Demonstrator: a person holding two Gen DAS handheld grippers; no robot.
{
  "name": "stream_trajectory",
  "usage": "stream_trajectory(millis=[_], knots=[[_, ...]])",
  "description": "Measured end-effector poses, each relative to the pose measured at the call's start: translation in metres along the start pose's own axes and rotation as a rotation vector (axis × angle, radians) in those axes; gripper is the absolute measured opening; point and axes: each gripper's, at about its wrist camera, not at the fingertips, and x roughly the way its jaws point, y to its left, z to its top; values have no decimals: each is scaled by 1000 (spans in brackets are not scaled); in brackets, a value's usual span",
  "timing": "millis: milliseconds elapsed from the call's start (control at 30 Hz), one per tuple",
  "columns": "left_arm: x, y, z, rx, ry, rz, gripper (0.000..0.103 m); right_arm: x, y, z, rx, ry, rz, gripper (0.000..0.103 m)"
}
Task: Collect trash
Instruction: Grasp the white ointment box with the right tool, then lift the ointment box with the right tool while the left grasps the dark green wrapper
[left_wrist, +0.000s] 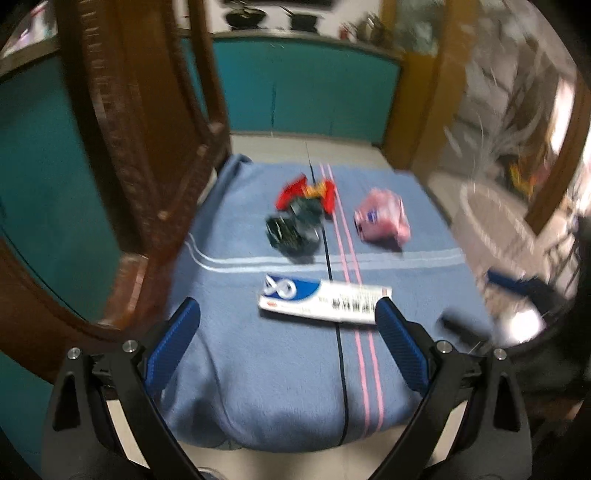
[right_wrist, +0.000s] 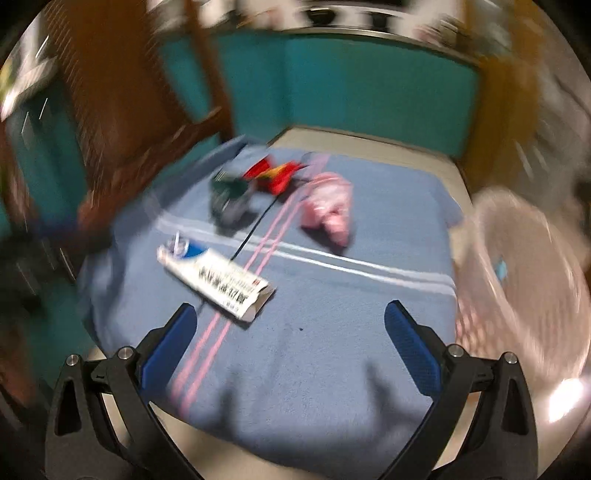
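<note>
Left gripper (left_wrist: 288, 314) spread wide above blue blanket (left_wrist: 258, 369), right gripper (right_wrist: 291, 314) likewise spread, white box (left_wrist: 325, 301) just ahead, dark wrapper (left_wrist: 293, 230), red wrapper (left_wrist: 306, 194), pink wrapper (left_wrist: 382, 219) farther back, basket (right_wrist: 524, 280) beside blanket.

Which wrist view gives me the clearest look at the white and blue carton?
The left wrist view: the white and blue carton lies broadside and fairly sharp, its logo and dark print visible. The right wrist view shows the same carton at a slant, end toward the camera, smeared by motion blur.
</note>
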Motion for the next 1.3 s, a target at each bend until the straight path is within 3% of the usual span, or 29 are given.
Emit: stream_trajectory(millis=[100, 300, 333, 400, 467, 567, 633, 767, 867, 967, 1033, 1300], knots=[[-13, 15, 7, -73, -58, -29, 95, 22, 23, 4, -203, 0, 41, 99], [-11, 12, 9, -51, -64, -52, 95, 70, 41, 23, -283, 71, 146, 99], [-9, 12, 9, -48, -62, -52, 95, 79, 39, 25, -273, 89, 157, 99], [-5, 12, 8, -44, -49, -54, 95, 96, 36, 27, -240, 143, 192, 88], [-1, 13, 7, -35, -35, -49, 95, 101, 32, 24, -214, 151, 215, 65], [5, 11, 6, -29, -19, -42, 95, 101, 22, 25, -145, 192, 243, 50], [12, 9, 6, -24, -10, -33, 95, 93, 7, 24, -56, 210, 276, 46], [33, -2, 11, 6, 11, -6, 95, 59, -18, 17, 36, 209, 243, 41], [53, -14, 23, 57, 1, 30, 95, 19, -34, 12, 93, 159, 263, 29], [75, -18, 32, 57, 3, 24, 95, -5, -50, 5, 133, 112, 246, 25], [95, -22, 38, 72, 22, 28, 95, -6, -56, 2, 152, 118, 233, 18], [152, -50, 47, 182, 27, 16, 95, -11, -84, 5, 266, 62, 244, 17]])
